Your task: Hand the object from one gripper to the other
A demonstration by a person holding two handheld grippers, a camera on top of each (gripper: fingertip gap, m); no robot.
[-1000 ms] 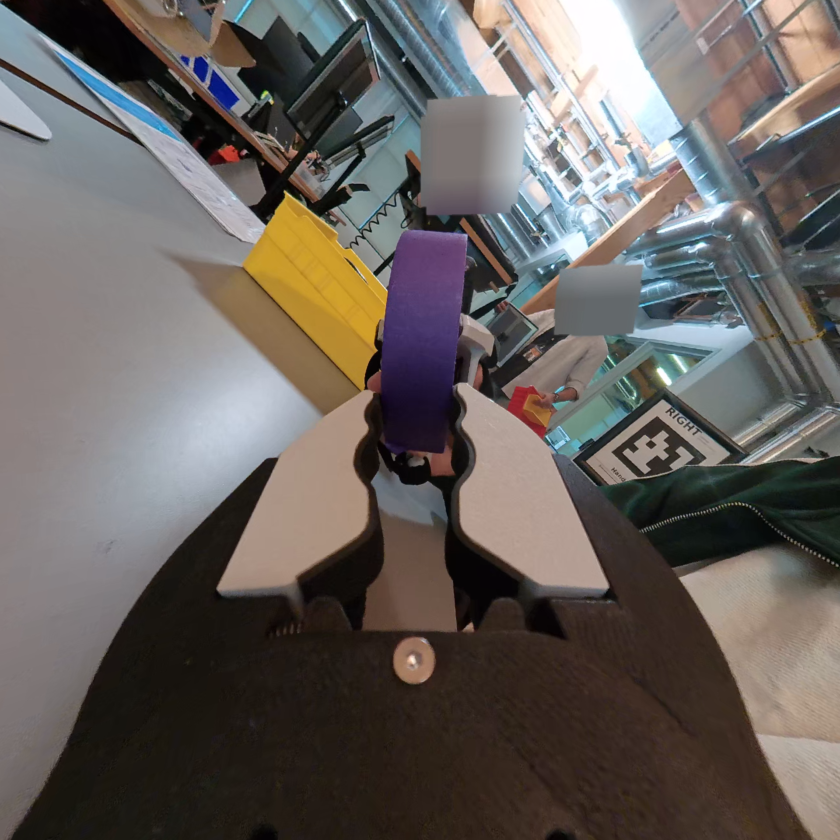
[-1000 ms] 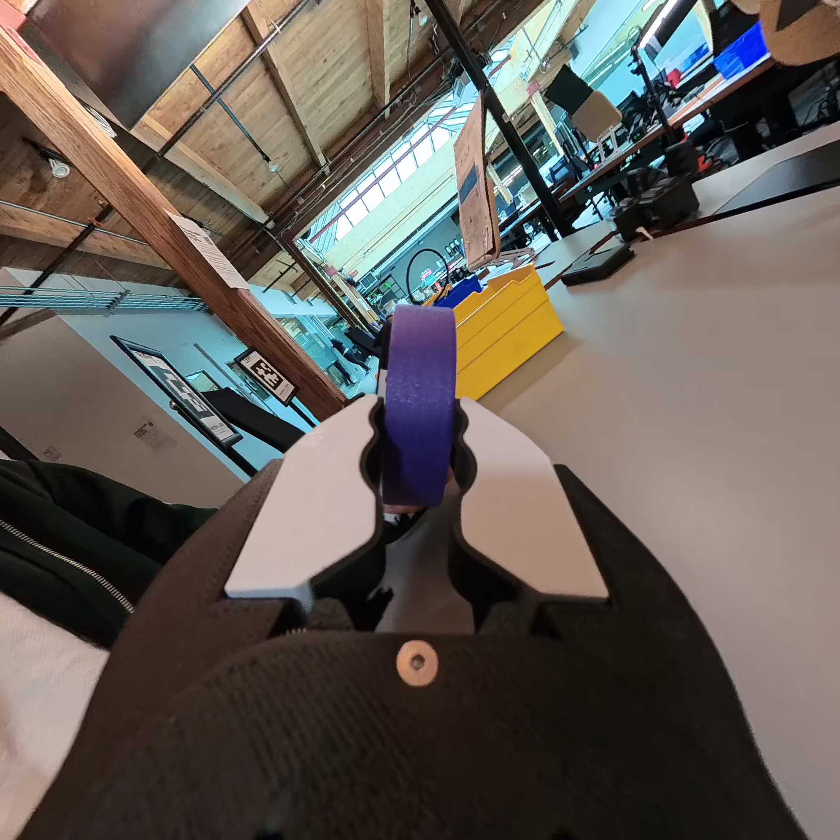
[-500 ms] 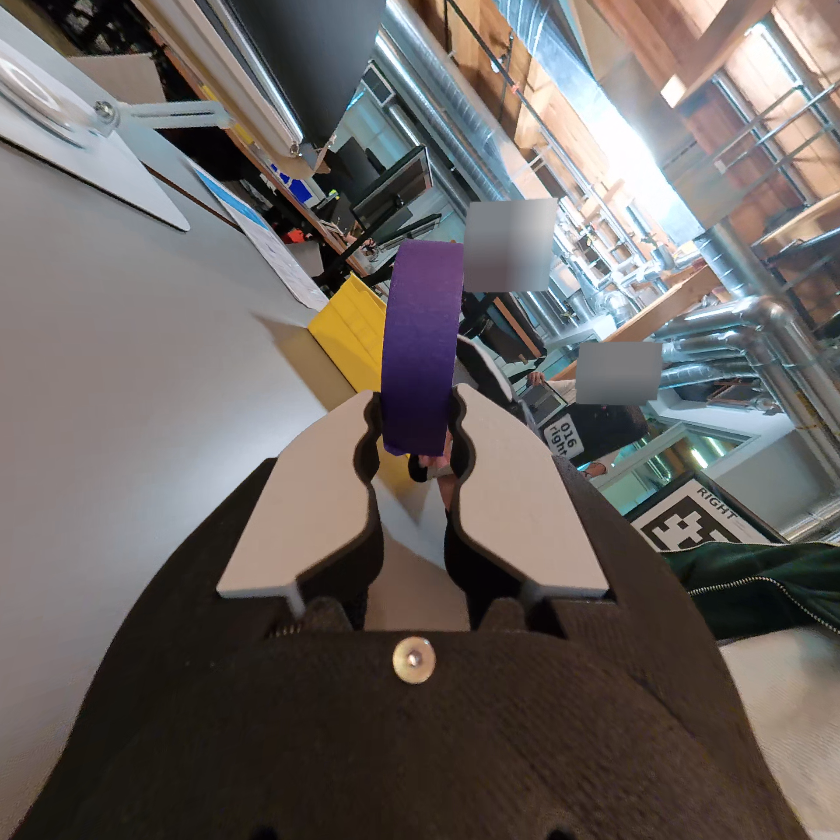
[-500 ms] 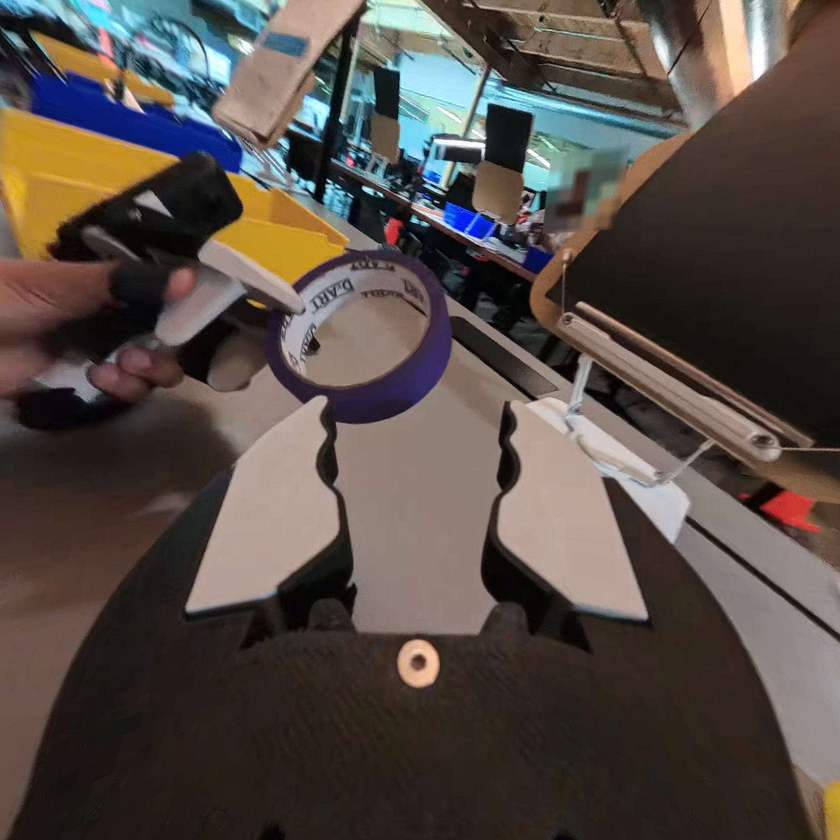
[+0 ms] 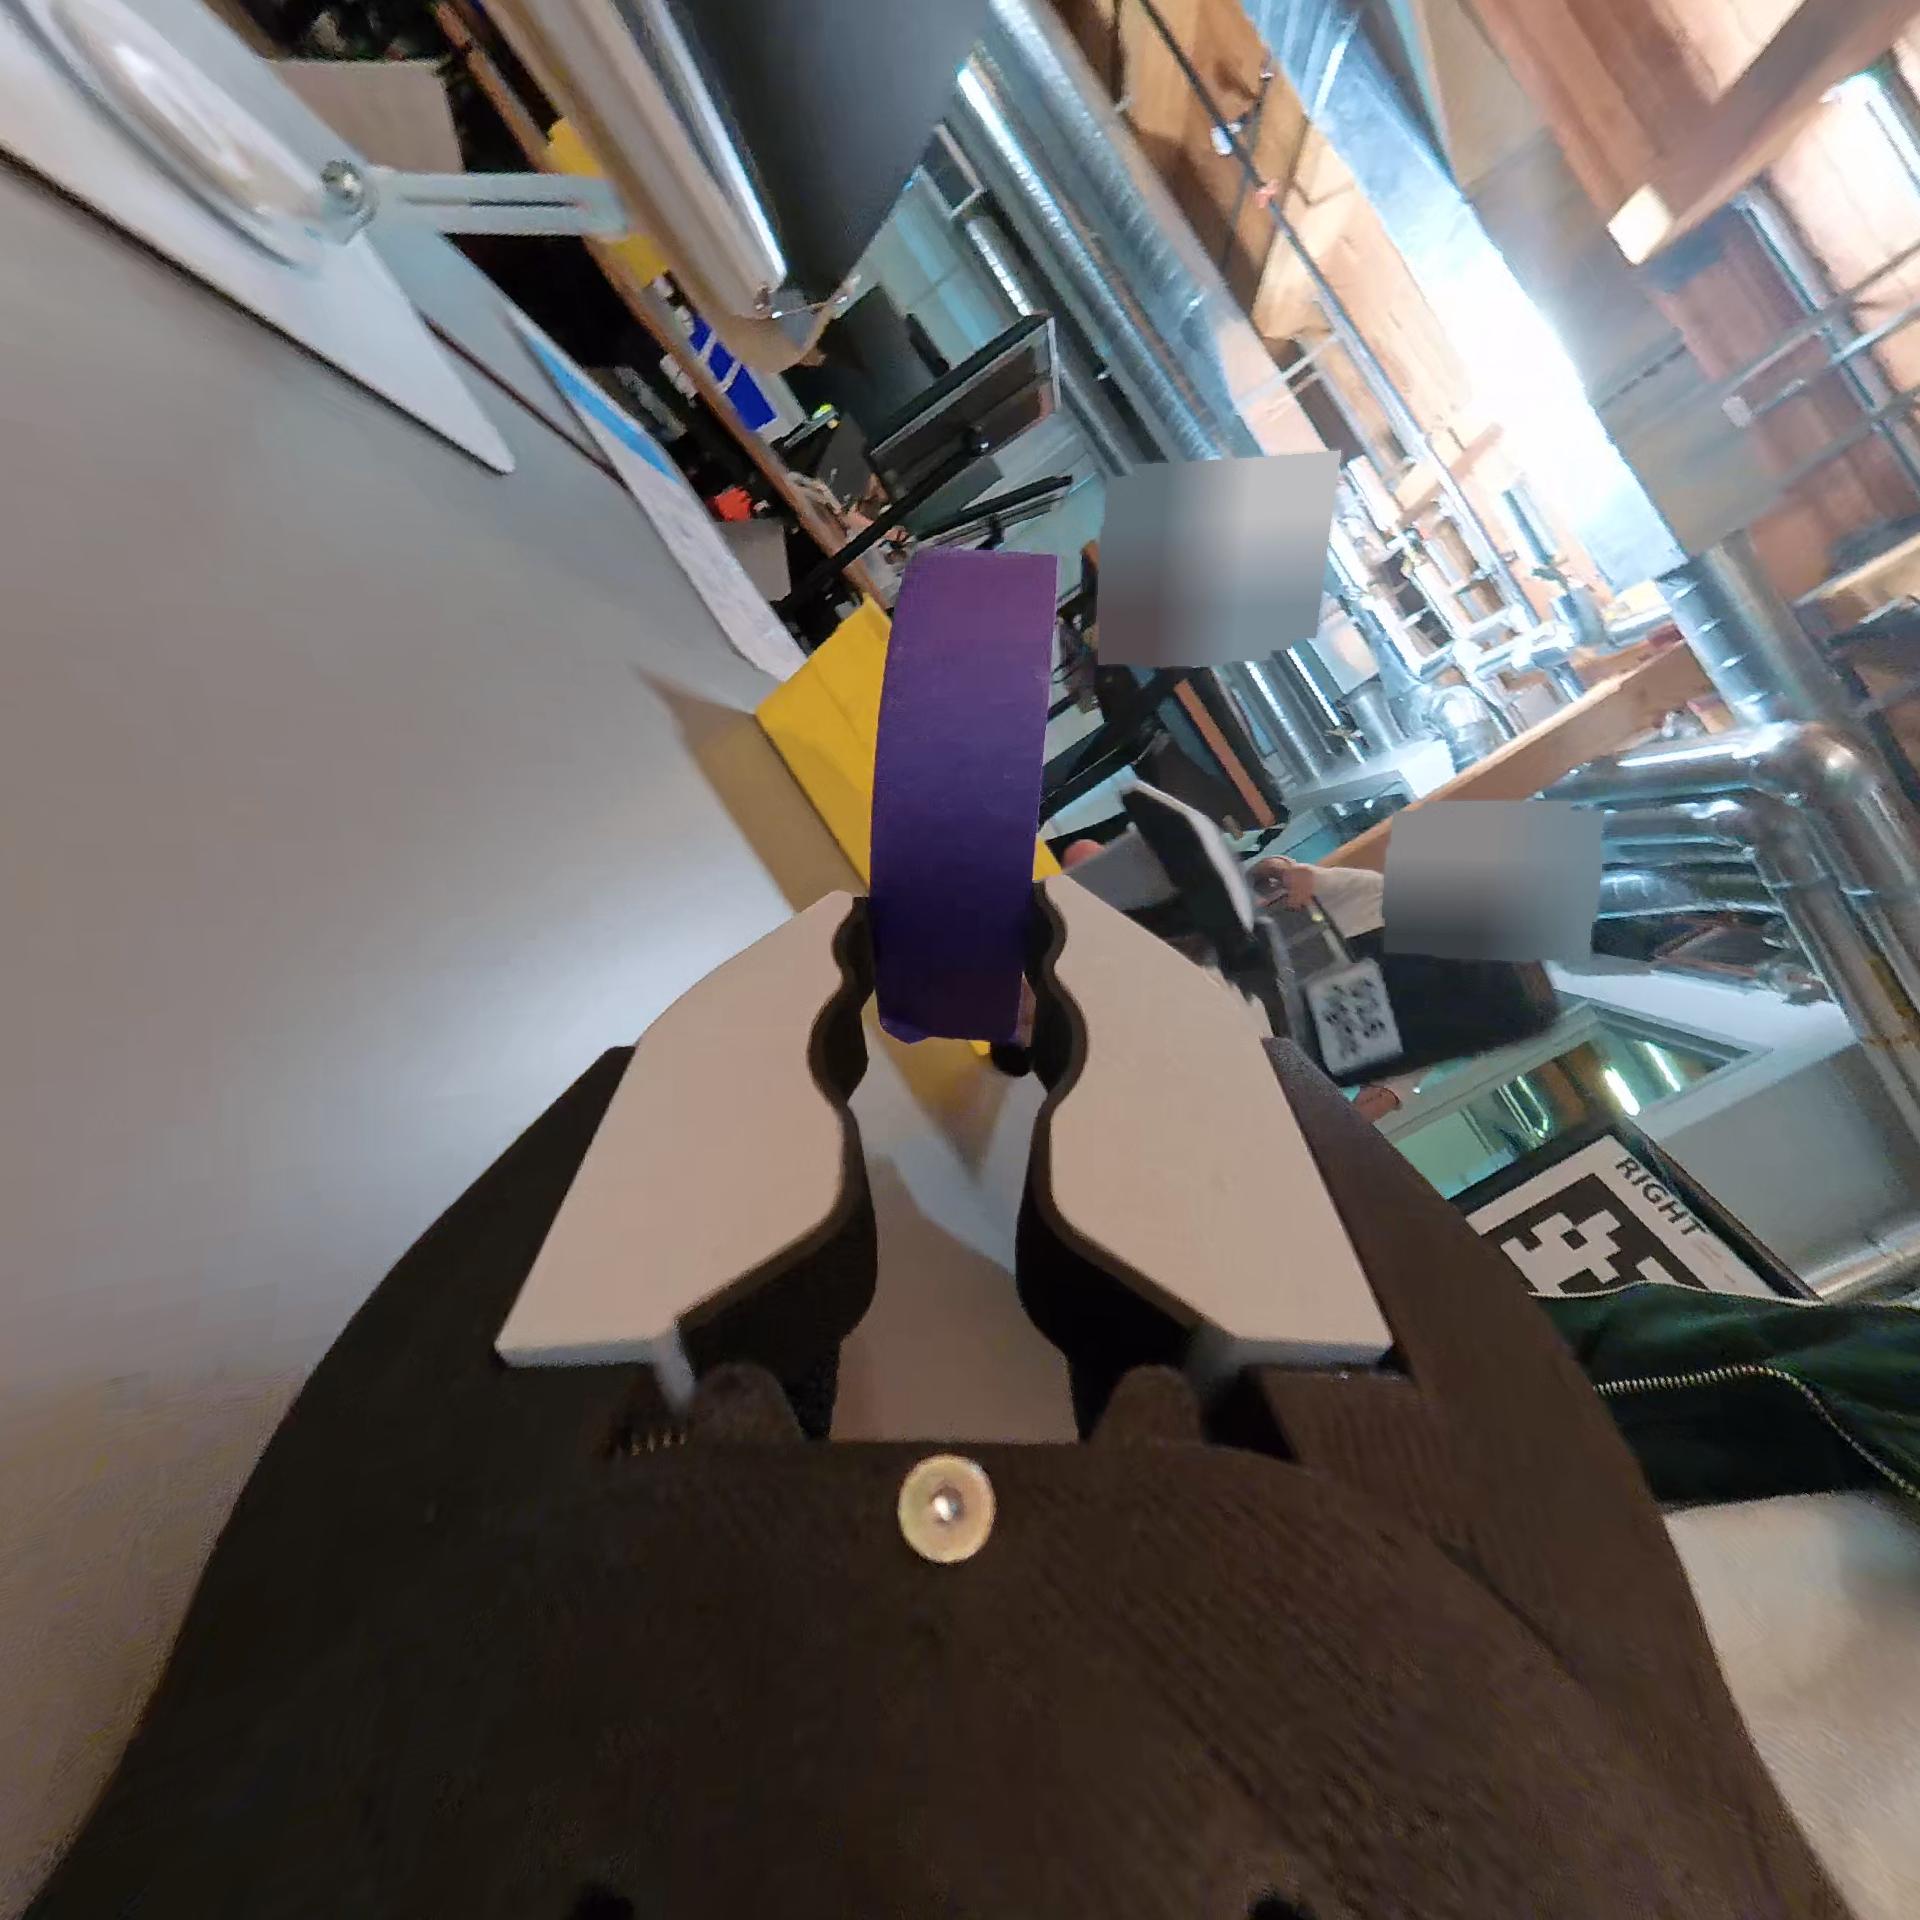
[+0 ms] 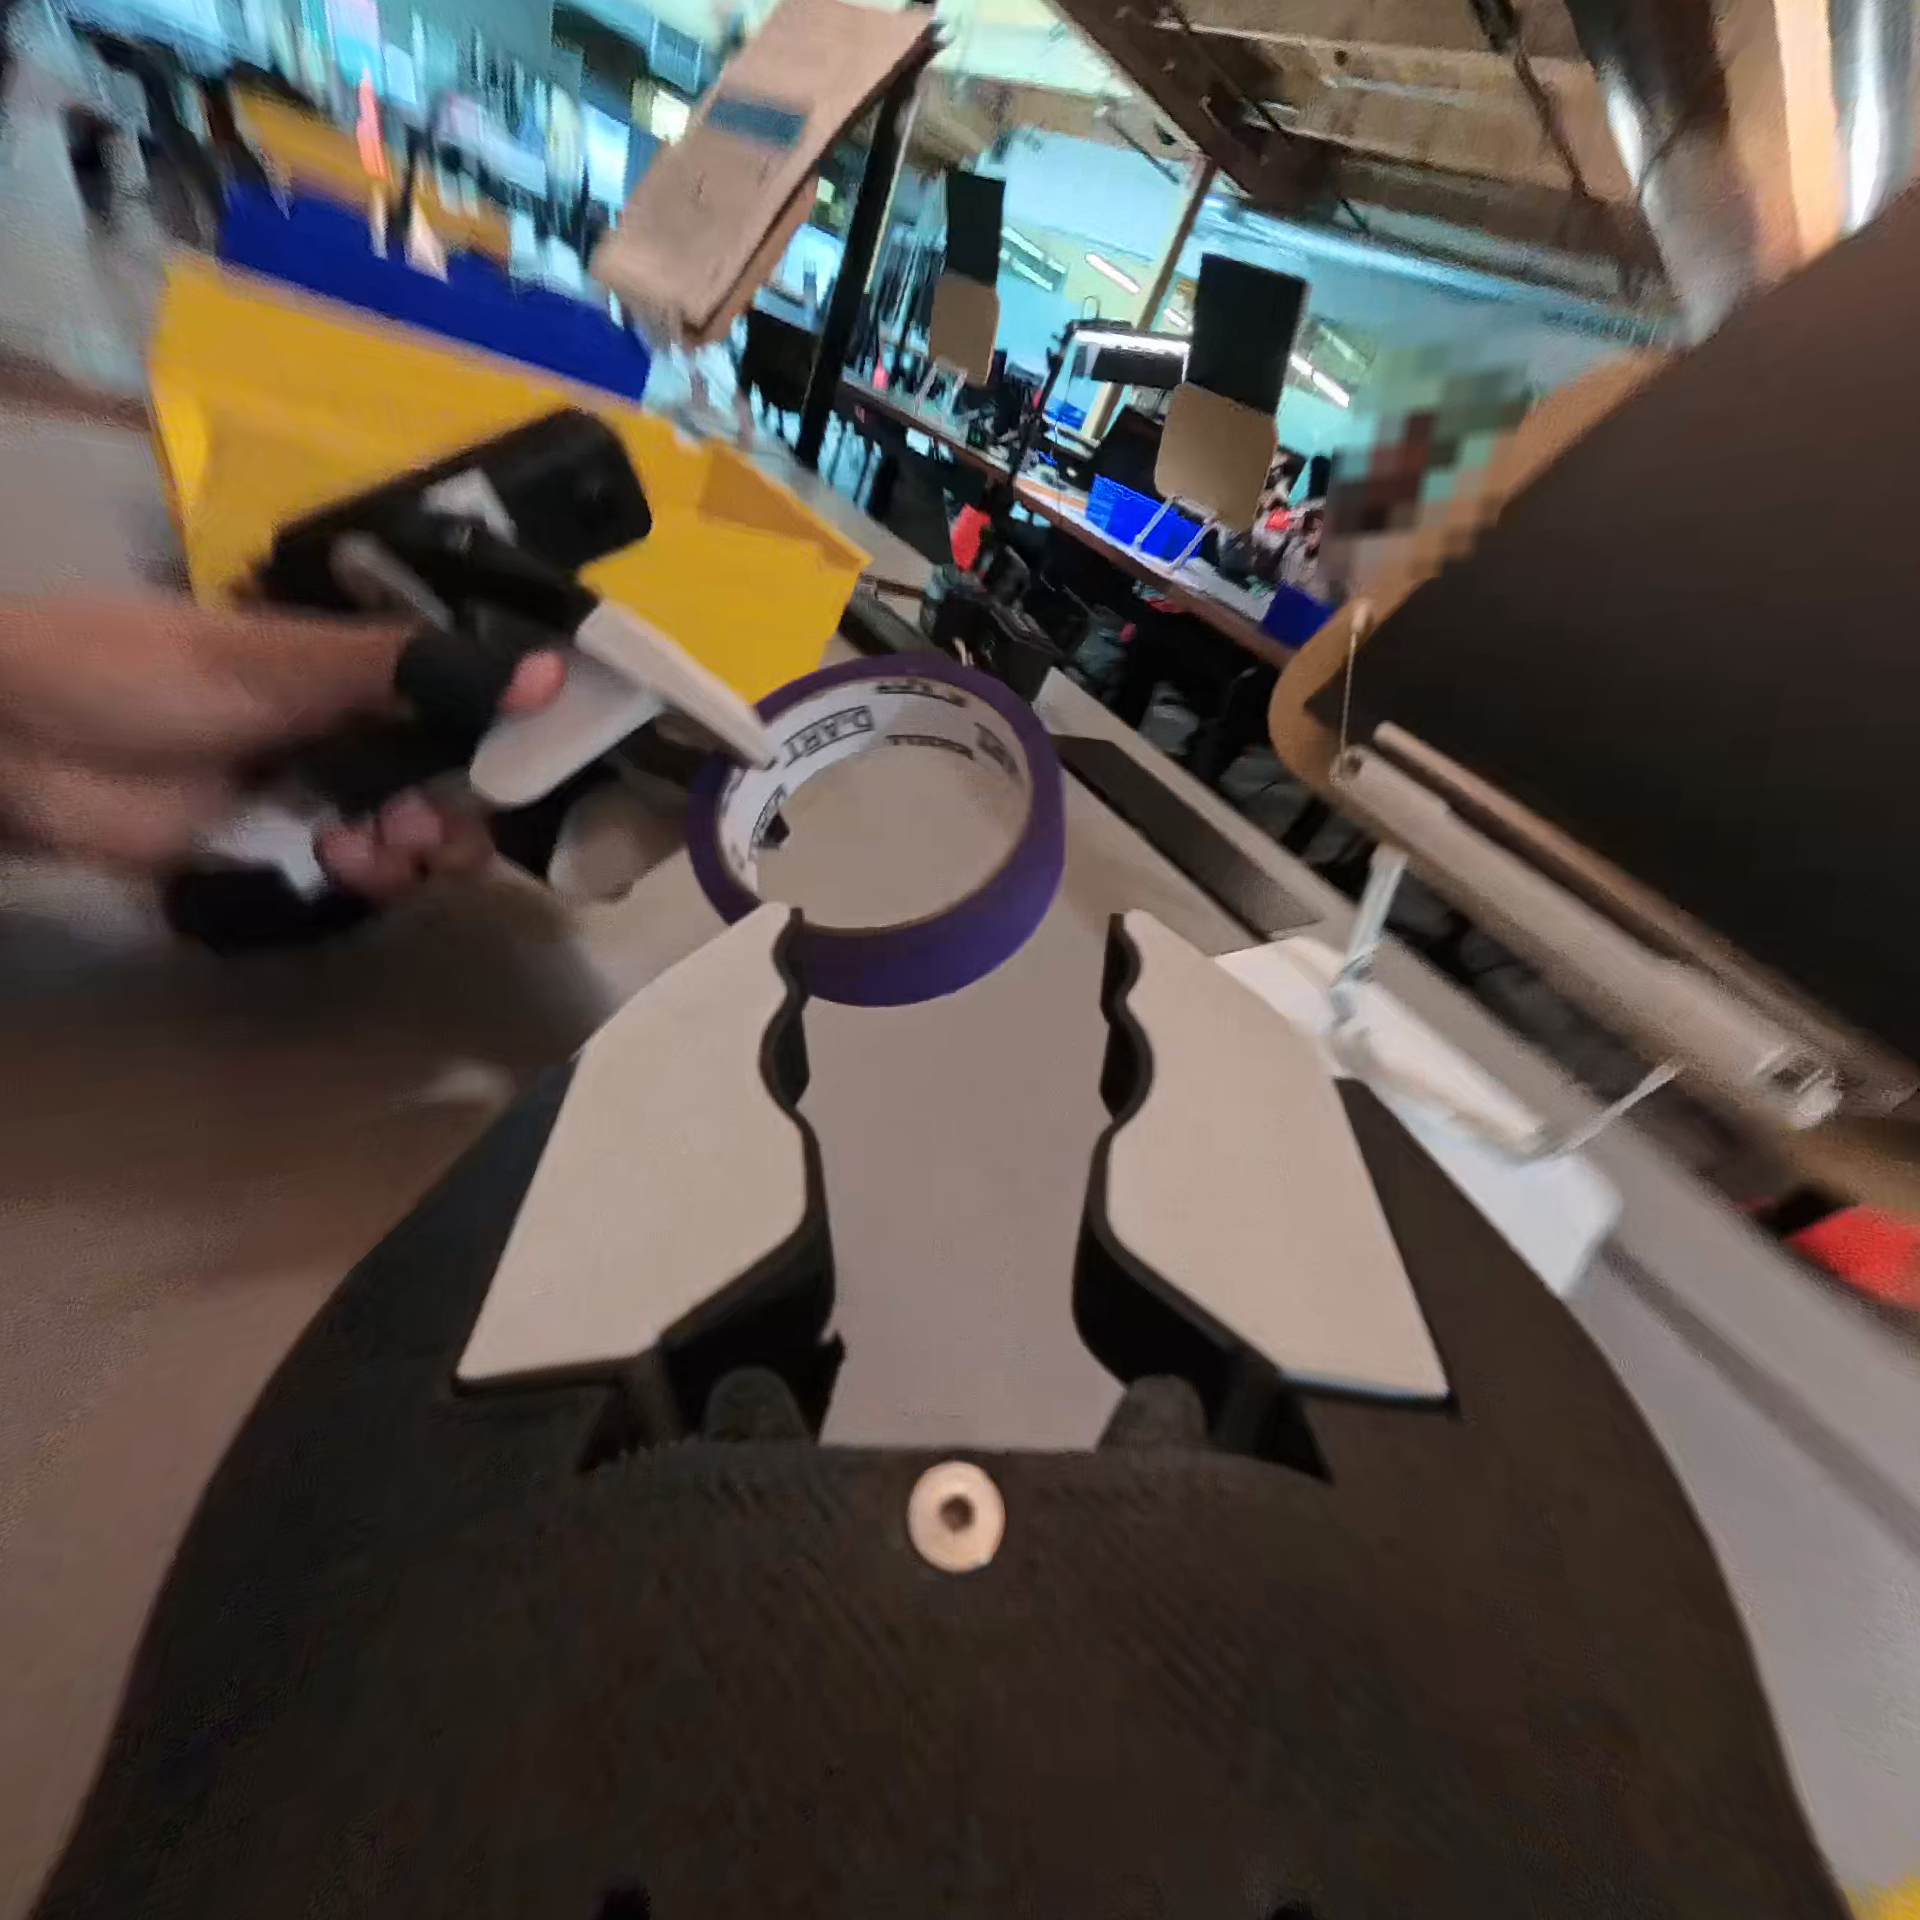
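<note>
The purple tape roll (image 5: 961,790) stands edge-on in my left gripper (image 5: 951,935), which is shut on its rim. In the right wrist view the roll (image 6: 914,961) lies flat-on, showing its white core, and the left gripper (image 6: 743,753), held by a hand, pinches its far-left wall. My right gripper (image 6: 951,930) is open and empty. The roll's near edge sits just at its fingertips, closer to the left finger (image 6: 675,1122); I cannot tell whether it touches.
A yellow bin (image 6: 416,436) stands on the grey table (image 5: 312,831) behind the roll and also shows in the left wrist view (image 5: 821,727). A white clamp base (image 6: 1455,1091) and a dark panel (image 6: 1662,675) are at right. A green sleeve (image 5: 1766,1382) is low right.
One second ago both grippers were shut on the roll. The right gripper has since opened, let go and drawn back. The left gripper still holds the roll.
</note>
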